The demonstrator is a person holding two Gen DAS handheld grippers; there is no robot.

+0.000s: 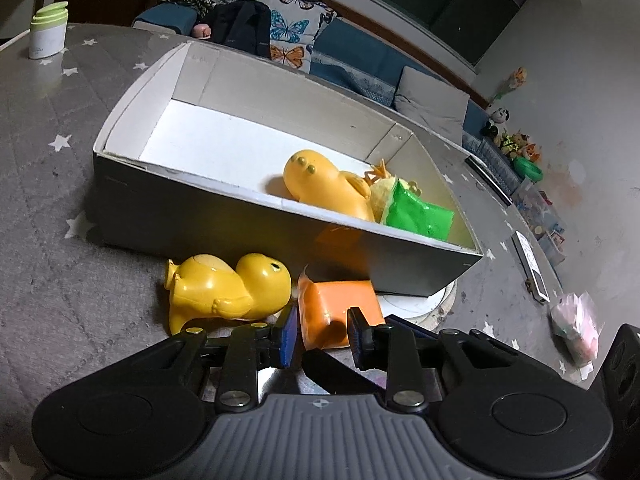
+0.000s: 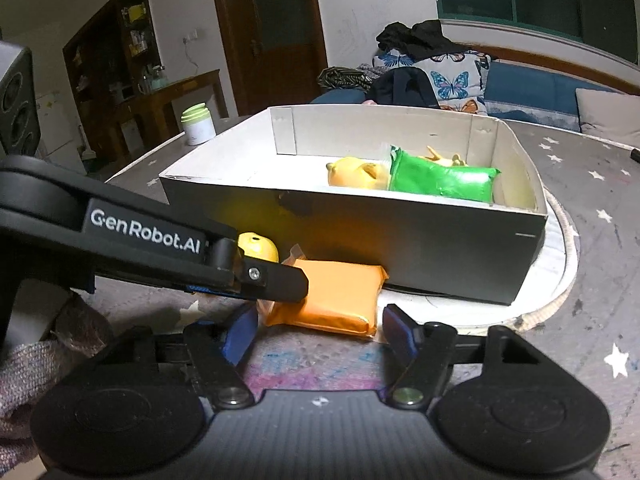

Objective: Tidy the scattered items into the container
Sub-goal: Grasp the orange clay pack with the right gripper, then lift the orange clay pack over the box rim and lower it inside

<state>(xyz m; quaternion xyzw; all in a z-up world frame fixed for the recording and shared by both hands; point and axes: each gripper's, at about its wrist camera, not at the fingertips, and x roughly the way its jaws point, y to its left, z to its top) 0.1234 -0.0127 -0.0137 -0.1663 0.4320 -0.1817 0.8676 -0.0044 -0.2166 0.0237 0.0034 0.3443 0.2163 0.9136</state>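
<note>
An open box point(image 1: 120, 200) point(image 2: 400, 240), dark outside and white inside, stands on the table. Inside lie a yellow duck toy point(image 1: 324, 184) point(image 2: 356, 174) and a green packet point(image 1: 420, 212) point(image 2: 440, 180). On the table in front of it lie a second yellow duck point(image 1: 224, 288) point(image 2: 258, 246) and an orange packet point(image 1: 340, 312) point(image 2: 332, 296). My left gripper point(image 1: 322, 338) is open, its fingers either side of the orange packet's near end. My right gripper point(image 2: 320, 330) is open just short of the same packet. The left gripper's arm point(image 2: 140, 240) crosses the right wrist view.
A grey star-patterned cloth point(image 1: 60, 200) covers the table. A white jar with a green lid point(image 1: 48, 32) point(image 2: 198, 124) stands at the far edge. A pink-and-white bag point(image 1: 576, 328) and a remote point(image 1: 530, 264) lie to the right. A sofa with cushions point(image 2: 520, 88) is behind.
</note>
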